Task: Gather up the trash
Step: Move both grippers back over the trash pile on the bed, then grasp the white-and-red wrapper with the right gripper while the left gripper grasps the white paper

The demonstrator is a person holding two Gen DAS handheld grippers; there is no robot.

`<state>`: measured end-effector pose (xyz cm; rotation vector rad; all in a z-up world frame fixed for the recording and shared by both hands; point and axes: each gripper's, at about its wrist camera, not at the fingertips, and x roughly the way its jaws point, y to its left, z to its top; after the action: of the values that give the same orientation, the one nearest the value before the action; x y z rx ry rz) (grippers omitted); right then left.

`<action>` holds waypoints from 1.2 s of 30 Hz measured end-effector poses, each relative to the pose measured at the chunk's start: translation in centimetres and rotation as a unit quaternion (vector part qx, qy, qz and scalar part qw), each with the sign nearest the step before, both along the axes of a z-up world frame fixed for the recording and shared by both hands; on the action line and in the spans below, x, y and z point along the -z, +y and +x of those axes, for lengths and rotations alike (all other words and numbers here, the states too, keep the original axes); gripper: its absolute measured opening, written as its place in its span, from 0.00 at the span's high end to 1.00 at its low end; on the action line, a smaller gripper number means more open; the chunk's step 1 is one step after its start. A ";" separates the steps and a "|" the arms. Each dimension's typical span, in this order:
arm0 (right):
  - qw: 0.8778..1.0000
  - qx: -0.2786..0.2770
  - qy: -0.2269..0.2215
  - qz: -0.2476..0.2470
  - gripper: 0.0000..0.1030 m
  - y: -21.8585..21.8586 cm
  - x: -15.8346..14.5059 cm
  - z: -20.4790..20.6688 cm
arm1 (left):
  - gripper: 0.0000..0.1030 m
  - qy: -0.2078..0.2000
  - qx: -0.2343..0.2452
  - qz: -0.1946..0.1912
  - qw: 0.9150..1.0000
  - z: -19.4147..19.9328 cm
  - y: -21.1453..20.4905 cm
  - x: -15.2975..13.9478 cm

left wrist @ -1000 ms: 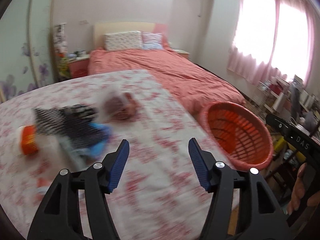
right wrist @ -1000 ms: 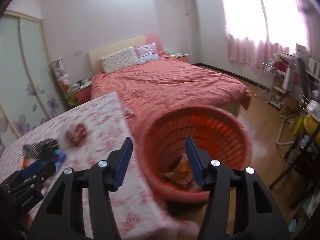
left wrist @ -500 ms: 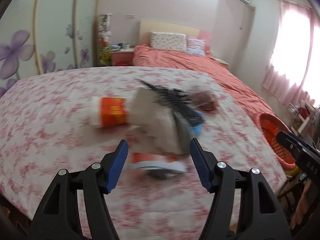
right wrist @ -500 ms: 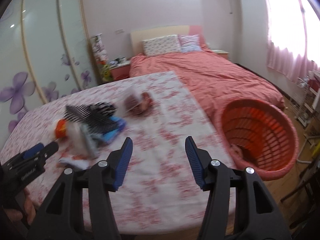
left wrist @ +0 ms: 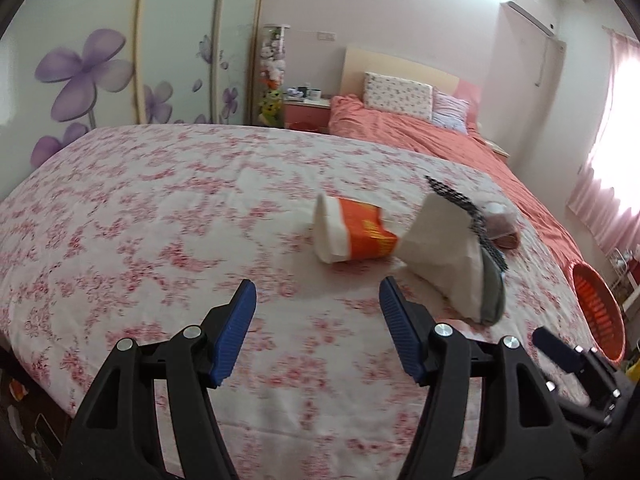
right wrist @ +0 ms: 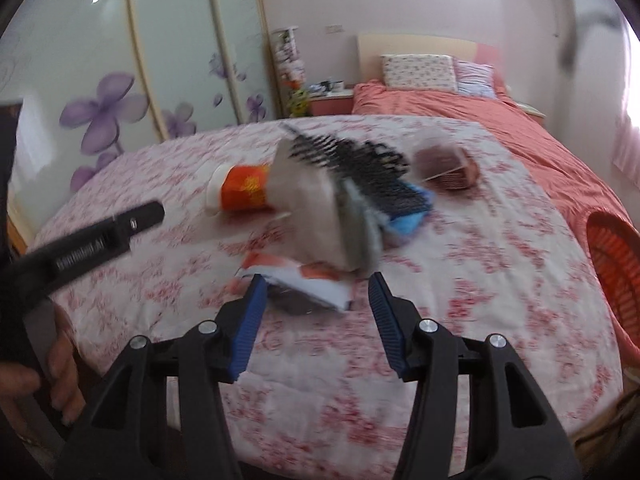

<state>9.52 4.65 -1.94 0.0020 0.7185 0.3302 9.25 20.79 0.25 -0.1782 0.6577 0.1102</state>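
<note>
flat wrapper point(right wrist: 298, 282) was seen just ahead between spread, empty right gripper point(right wrist: 316, 300) fingers, long axis crosswise; left gripper point(left wrist: 316, 308), likewise spread and empty, lay farther off.

Almost nothing here can be read. The one piece of lettering is pale print along the black arm of the left gripper point(right wrist: 86, 242), seen in the right wrist view, and motion blur smears it so that no letters can be made out. The orange and white cup point(left wrist: 352, 234) lying on the flowered cloth carries yellow marks on its orange band in both views; they may be characters or a pattern, too blurred to tell. The flat red and white packet point(right wrist: 298, 280) in front of the pile shows only patches of colour, with no legible wording.
</note>
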 end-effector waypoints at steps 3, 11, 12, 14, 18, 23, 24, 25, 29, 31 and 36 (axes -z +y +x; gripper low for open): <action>1.000 -0.008 0.009 -0.015 0.56 1.0 0.8 0.3 | 0.38 0.004 -0.009 -0.005 1.000 0.0 1.0 0.2; 1.000 -0.006 0.019 -0.017 0.59 1.0 1.7 1.2 | 0.38 0.018 -0.015 -0.016 1.000 0.3 1.9 1.0; 1.000 -0.009 0.017 -0.017 0.59 1.2 1.7 1.2 | 0.38 0.019 -0.015 -0.019 1.000 0.3 1.9 1.1; 0.999 -0.017 0.011 -0.025 0.59 2.0 1.7 1.3 | 0.38 0.019 -0.014 -0.019 1.000 0.3 1.9 1.1; 0.999 -0.020 0.012 -0.032 0.59 2.4 1.9 1.6 | 0.38 0.018 -0.013 -0.022 1.000 0.2 2.0 1.0; 0.999 -0.012 0.019 -0.043 0.60 2.0 2.5 2.0 | 0.38 0.025 -0.014 -0.027 0.999 0.4 2.3 1.5; 0.999 -0.010 0.020 -0.044 0.64 1.9 2.6 2.1 | 0.38 0.026 -0.014 -0.029 0.999 0.4 2.3 1.5; 0.999 -0.008 0.022 -0.046 0.69 1.9 2.7 2.3 | 0.38 0.028 -0.014 -0.030 0.999 0.5 2.3 1.6; 0.998 -0.005 0.030 -0.054 0.83 1.8 3.3 3.0 | 0.38 0.030 -0.011 -0.031 0.999 0.6 2.1 1.7; 0.998 -0.003 0.030 -0.049 0.88 1.6 3.3 3.0 | 0.38 0.029 -0.010 -0.029 0.999 0.6 2.0 1.7; 0.999 0.004 0.026 -0.022 0.97 0.5 2.4 2.8 | 0.38 0.031 -0.006 -0.029 0.999 1.3 1.8 1.7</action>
<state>12.34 5.11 -4.33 -0.0281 0.7776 0.3075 10.53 22.56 -1.46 -0.2346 0.7211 0.1093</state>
